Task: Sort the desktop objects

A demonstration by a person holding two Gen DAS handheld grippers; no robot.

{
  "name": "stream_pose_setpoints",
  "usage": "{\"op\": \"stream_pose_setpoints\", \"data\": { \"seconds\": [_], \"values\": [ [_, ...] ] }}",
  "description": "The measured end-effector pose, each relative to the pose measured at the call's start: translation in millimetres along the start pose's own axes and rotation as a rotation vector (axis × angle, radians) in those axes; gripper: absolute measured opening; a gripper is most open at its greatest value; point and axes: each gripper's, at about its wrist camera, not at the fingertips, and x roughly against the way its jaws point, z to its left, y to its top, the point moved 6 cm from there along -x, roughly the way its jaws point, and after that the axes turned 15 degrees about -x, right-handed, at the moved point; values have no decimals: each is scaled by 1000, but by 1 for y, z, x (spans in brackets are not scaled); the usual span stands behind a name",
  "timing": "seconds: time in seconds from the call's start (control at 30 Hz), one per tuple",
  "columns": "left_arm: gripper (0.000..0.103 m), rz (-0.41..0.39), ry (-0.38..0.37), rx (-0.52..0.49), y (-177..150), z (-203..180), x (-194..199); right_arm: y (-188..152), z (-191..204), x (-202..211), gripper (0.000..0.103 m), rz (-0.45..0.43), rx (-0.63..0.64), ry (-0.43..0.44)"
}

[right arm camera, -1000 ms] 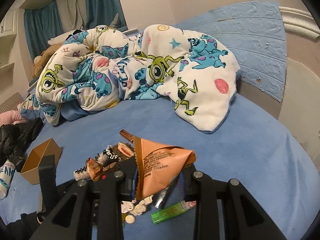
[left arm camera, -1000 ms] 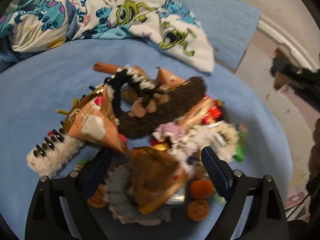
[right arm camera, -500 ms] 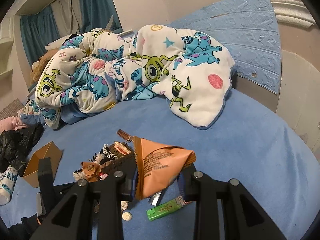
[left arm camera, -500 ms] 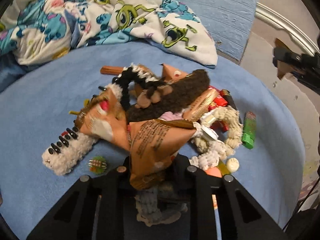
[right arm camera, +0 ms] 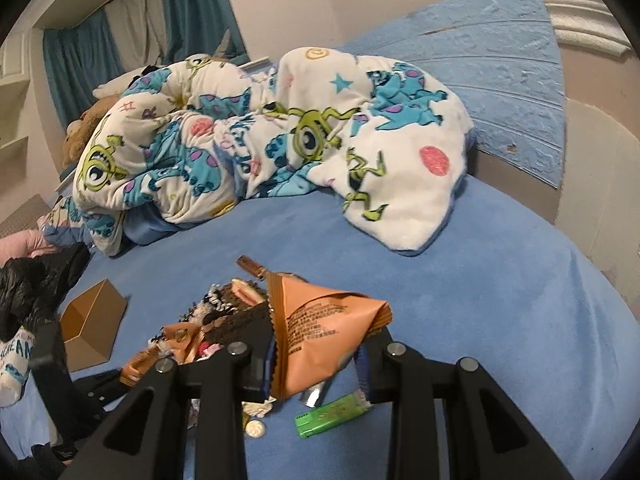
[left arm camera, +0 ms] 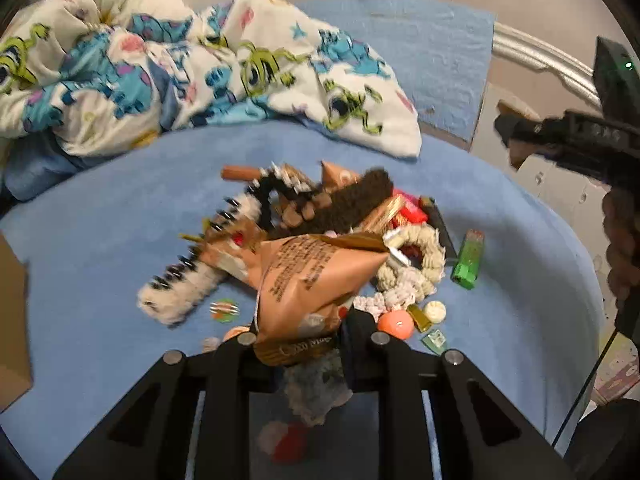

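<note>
The left gripper [left arm camera: 308,344] is held low over the near side of the pile [left arm camera: 320,224] on the blue bed [left arm camera: 120,216]. Its fingers [left arm camera: 244,346] are clenched on an orange snack packet [left arm camera: 312,280], which is lifted a little above the other things. A grey fluffy thing [left arm camera: 316,392] is seen under the packet, but it cannot be told what it is.

The right gripper [right arm camera: 316,364] is held near the pile's right side. Its fingers [right arm camera: 384,356] are closed on a second orange packet [right arm camera: 320,336]. A green lighter [right arm camera: 332,416] is lying on the bed just under it. A brown box [right arm camera: 90,324] is seen to the left, partly hidden by the other gripper. The far part of the bed is covered by a cartoon blanket [right arm camera: 280,140].
</note>
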Motion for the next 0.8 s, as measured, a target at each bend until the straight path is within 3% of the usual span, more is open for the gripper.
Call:
{"op": "stream_pose_setpoints", "data": {
  "seconds": [0.3, 0.47, 0.67, 0.73, 0.8],
  "values": [
    [21, -93, 75, 79, 11, 41, 53, -20, 79, -7, 31, 43, 143, 111],
    [21, -137, 155, 164, 2, 98, 104, -40, 141, -11, 31, 85, 228, 213],
    [21, -114, 260, 157, -14, 159, 146, -76, 189, -14, 31, 135, 311, 264],
    [21, -97, 258, 139, -16, 164, 148, -84, 194, -13, 31, 143, 312, 274],
    [21, -102, 209, 145, -13, 156, 143, -88, 194, -14, 31, 141, 318, 266]
  ]
}}
